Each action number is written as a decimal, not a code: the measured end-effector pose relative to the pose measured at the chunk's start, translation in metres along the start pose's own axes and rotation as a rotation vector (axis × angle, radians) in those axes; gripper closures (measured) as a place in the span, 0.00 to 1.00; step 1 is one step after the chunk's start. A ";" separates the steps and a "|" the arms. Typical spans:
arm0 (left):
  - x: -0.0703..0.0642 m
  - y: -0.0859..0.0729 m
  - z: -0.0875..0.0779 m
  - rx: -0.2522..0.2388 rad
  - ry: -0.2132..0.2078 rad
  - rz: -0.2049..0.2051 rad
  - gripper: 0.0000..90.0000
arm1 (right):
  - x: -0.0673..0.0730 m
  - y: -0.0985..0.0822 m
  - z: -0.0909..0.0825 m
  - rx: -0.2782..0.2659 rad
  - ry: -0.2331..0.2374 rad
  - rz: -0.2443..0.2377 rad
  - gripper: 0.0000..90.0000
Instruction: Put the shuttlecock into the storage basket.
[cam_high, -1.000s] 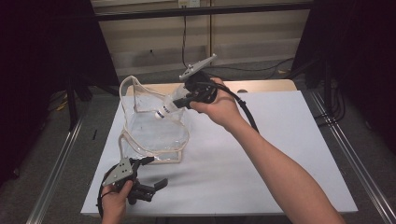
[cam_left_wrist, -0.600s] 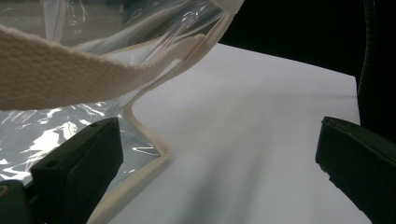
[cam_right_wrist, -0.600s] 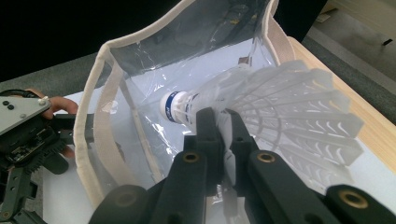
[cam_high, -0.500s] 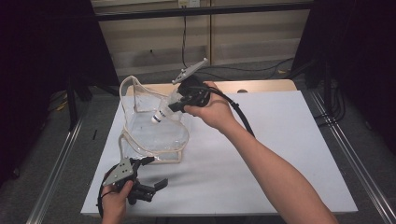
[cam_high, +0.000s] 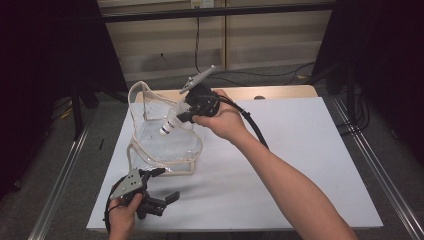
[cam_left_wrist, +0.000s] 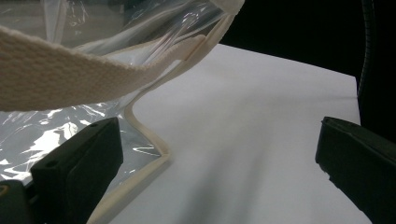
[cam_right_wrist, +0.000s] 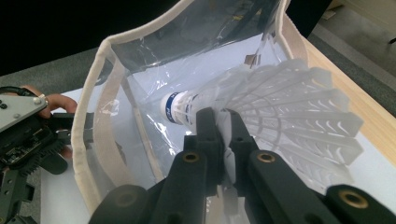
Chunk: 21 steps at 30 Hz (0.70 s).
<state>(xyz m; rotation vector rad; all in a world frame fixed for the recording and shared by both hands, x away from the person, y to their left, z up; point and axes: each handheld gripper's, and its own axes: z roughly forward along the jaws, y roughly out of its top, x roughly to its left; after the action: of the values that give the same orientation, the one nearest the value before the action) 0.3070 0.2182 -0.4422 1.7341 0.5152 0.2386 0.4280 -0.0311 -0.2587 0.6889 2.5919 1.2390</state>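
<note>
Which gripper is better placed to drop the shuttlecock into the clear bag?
The right gripper. It is shut on the shuttlecock, cork end aimed at the clear bag mouth. The left gripper is open, low by the bag's near edge, holding nothing.

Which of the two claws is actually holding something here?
The right claw, raised at the clear pouch, is clamped on a white shuttlecock. The left claw rests open on the table with nothing between its jaws.
</note>
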 end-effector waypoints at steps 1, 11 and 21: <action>0.000 0.000 0.000 0.001 -0.001 0.003 0.01 | 0.000 0.000 0.001 0.004 0.000 -0.002 0.98; 0.000 0.000 0.000 -0.001 0.001 0.001 0.01 | 0.002 0.001 0.008 0.011 0.007 -0.008 0.98; 0.000 0.000 0.000 -0.003 -0.001 -0.001 0.01 | 0.004 0.002 0.013 0.013 0.013 -0.012 0.98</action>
<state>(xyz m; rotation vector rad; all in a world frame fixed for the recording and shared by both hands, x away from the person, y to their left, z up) 0.3072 0.2184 -0.4424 1.7310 0.5140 0.2377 0.4296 -0.0188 -0.2653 0.6694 2.6130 1.2274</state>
